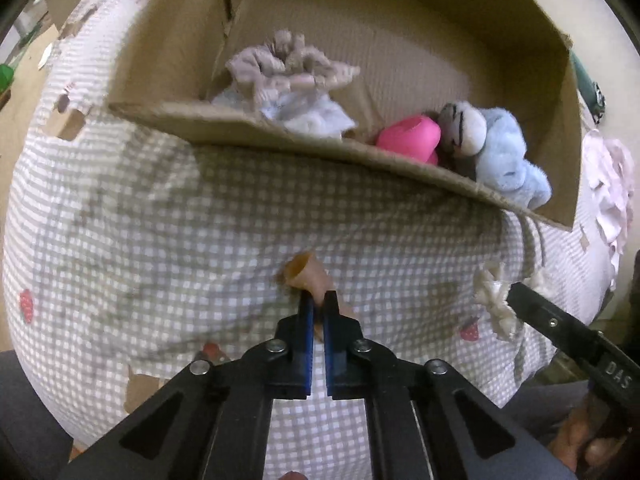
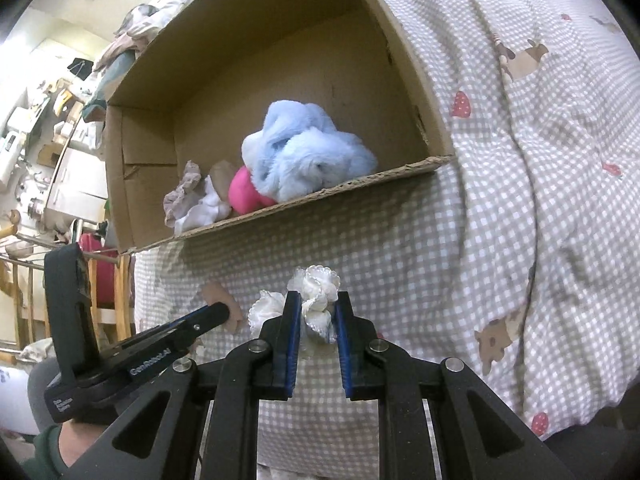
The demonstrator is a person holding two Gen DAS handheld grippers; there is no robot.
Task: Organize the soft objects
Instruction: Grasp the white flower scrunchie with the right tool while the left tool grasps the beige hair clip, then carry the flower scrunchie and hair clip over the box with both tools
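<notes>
My left gripper (image 1: pixel 319 300) is shut on a small tan soft piece (image 1: pixel 306 274), held just above the checked bedspread (image 1: pixel 180 240). My right gripper (image 2: pixel 316 304) is shut on a white ruffled scrunchie (image 2: pixel 316 286); it also shows in the left wrist view (image 1: pixel 494 296) at the right. An open cardboard box (image 1: pixel 168 116) lies ahead on the bed. It holds a light blue plush toy (image 1: pixel 508 160), a pink object (image 1: pixel 408 136), a mauve scrunchie (image 1: pixel 288 66) and white cloth (image 1: pixel 308 114). The left gripper shows in the right wrist view (image 2: pixel 218 312) with the tan piece (image 2: pixel 232 312).
A pink-white cloth (image 1: pixel 608 188) lies at the bed's right edge. In the right wrist view, clothes (image 2: pixel 132 36) pile behind the box (image 2: pixel 152 184) and room furniture (image 2: pixel 52 168) stands at far left. The bedspread (image 2: pixel 520 200) stretches right of the box.
</notes>
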